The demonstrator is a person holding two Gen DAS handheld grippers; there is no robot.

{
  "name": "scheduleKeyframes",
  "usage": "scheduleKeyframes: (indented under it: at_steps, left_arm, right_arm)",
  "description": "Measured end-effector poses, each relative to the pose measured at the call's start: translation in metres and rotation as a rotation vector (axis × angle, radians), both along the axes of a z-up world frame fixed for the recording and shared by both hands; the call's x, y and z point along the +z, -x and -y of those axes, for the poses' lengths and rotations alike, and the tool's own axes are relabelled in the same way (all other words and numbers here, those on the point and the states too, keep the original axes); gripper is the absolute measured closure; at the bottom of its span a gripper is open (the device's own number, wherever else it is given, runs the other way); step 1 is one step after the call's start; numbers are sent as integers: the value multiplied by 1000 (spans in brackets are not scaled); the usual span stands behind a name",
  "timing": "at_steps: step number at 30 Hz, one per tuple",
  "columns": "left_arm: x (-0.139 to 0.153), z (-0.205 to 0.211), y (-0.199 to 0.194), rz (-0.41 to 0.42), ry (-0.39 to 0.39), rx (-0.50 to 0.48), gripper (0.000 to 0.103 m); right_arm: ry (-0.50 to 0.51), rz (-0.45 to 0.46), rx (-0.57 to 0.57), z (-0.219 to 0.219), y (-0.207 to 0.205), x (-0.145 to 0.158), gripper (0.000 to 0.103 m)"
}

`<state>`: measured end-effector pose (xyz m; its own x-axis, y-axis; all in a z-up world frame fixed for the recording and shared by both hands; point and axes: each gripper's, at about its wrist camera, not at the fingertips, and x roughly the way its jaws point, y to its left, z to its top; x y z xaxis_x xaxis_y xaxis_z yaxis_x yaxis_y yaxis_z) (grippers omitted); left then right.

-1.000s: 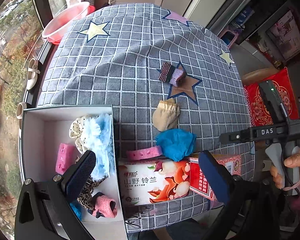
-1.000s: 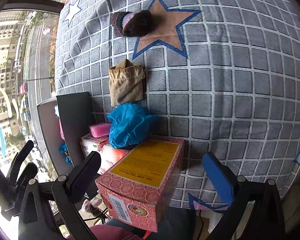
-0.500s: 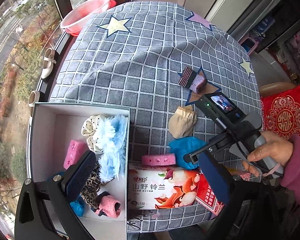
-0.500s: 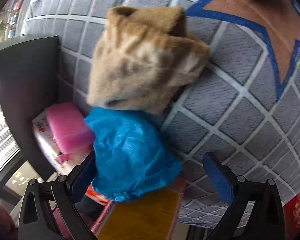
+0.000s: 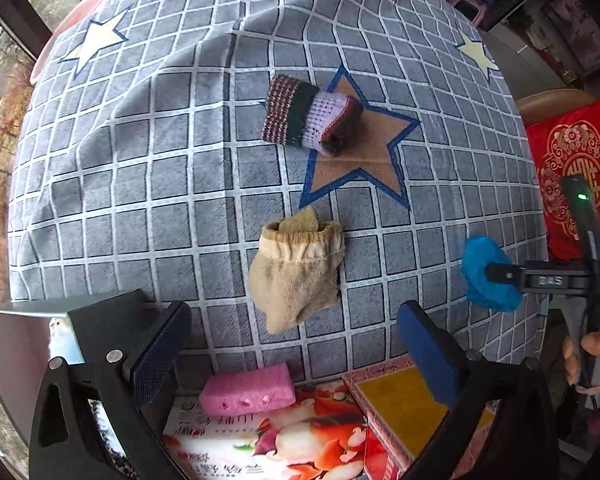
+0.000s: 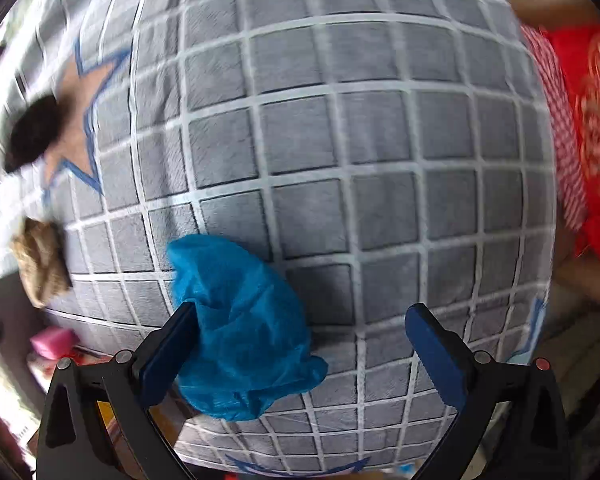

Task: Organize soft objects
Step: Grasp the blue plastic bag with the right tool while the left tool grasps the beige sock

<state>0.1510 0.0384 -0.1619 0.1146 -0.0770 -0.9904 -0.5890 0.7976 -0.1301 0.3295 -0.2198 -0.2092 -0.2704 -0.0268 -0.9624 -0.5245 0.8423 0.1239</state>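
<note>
Two open grippers, one item moved. At the far left the grey box wall (image 5: 100, 316) sits at the near-left corner of the checked tablecloth (image 5: 180, 160); a second ago its inside, with the soft things already sorted, was in full view, now only the wall shows because the left gripper (image 5: 290, 332) has swung forward over the table's near edge. Its jaws are spread wide and empty, lined up on the beige sock (image 5: 296, 272), which lies flat just ahead between the pads. Farther back, the striped knit sock (image 5: 312, 114) lies untouched on the brown star. The pink sponge (image 5: 248, 390) sits on the tissue pack (image 5: 280, 440) at the near edge, beside the red carton (image 5: 400, 404), same as before. Moving right, the main change: the blue plastic cover (image 6: 240, 320) has left its spot beside the sponge and is now near the table's right edge, bunched against the left pad of the right gripper (image 6: 300, 320). That gripper's jaws stand wide apart, not clamped; I cannot tell whether the cover clings to the pad or rests on the cloth. The right view is smeared, so that gripper is probably mid-swing. Judgement: the cover went away from the box, so it is not sorted yet; the sock looks like the left side's next pick.
</note>
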Motion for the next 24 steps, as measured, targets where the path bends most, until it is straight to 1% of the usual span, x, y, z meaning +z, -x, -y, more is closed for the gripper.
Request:
scheduleKeyframes:
  at_steps: [1,3,5,7,9,10,12,16,17,19,22,24]
  left_arm:
    - [-7,0,-4,-8,8,1,1]
    - [-16,0,-9,-18,17,1,1]
    - [-25,2,-15,-36,18,-15,0]
    - [-35,3,-19,-62,28,-31,0]
    - [-46,2,-21,-93,42,-40,1]
    - [-50,1,-22,-109,40,-41,0]
    - [-58,-1,-23,-132,40,-35,1]
    - [-67,-1,-21,-142,41,-22,1]
    - [-69,0,-21,-146,43,-23,1]
    - [-74,3,-24,-154,45,-27,1]
    - [-82,6,-26,-165,48,-30,1]
    - [-87,8,-25,-178,47,-32,1]
  right_arm:
    - [-47,-12,-33,10,-1,5,1]
    - [-110,-16,-59,21,2,12,1]
    - [-139,-13,-45,24,8,14,1]
    - [-145,-16,-19,17,14,10,1]
    - [-137,-16,17,9,22,3,1]
    - [-127,-13,37,-2,23,0,1]
    - [-104,5,79,-9,31,-4,1]
    - [-26,79,174,-27,57,-10,1]
    - [-9,94,200,-36,75,-12,0]
    - [29,121,256,-41,88,-14,0]
    - [22,115,229,-40,91,-13,0]
    - [27,114,233,-40,81,-11,0]
